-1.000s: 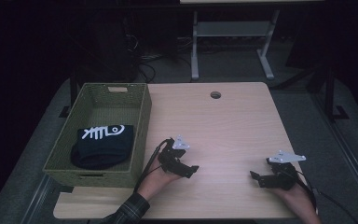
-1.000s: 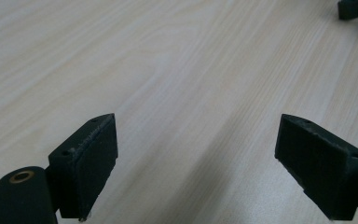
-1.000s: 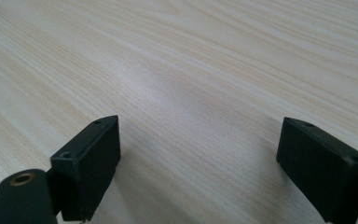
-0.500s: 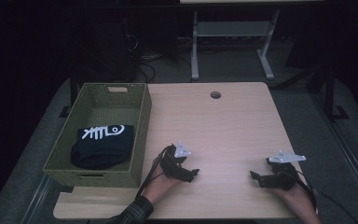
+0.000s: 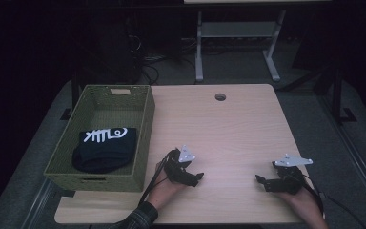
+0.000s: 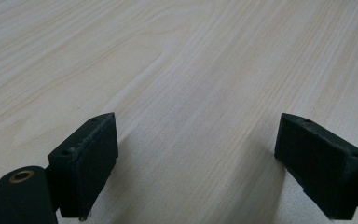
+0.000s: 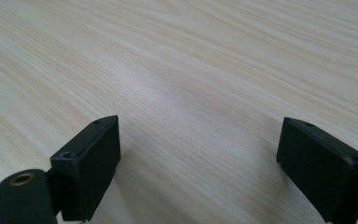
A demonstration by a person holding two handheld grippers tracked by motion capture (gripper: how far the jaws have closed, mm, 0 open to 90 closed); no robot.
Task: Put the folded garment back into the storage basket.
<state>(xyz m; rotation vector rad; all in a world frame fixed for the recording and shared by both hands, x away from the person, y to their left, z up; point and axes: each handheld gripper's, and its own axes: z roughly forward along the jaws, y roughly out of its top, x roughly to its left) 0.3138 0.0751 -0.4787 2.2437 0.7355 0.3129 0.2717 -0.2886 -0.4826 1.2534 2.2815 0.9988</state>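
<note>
A green woven basket [image 5: 145,129] stands on the left part of the light wooden table [image 5: 228,129]. Inside it lies a folded black garment [image 5: 104,149] with a white fish-bone print. My left gripper [image 5: 198,179] rests low on the table just right of the basket's near corner, jaws wide apart and empty. In the left gripper view its black fingers [image 6: 86,161] frame bare wood, the left gripper [image 6: 193,163] open. My right gripper [image 5: 261,182] sits near the front right of the table, pointing left, the right gripper [image 7: 196,165] open with nothing between its pads [image 7: 324,165].
A round cable hole [image 5: 220,97] sits near the table's far edge. Behind the table stands a grey metal frame [image 5: 233,43] on a dark floor with cables. The table's front edge lies just below both hands.
The left gripper has drifted slightly toward the front of the table, away from the basket. The right gripper has stayed still.
</note>
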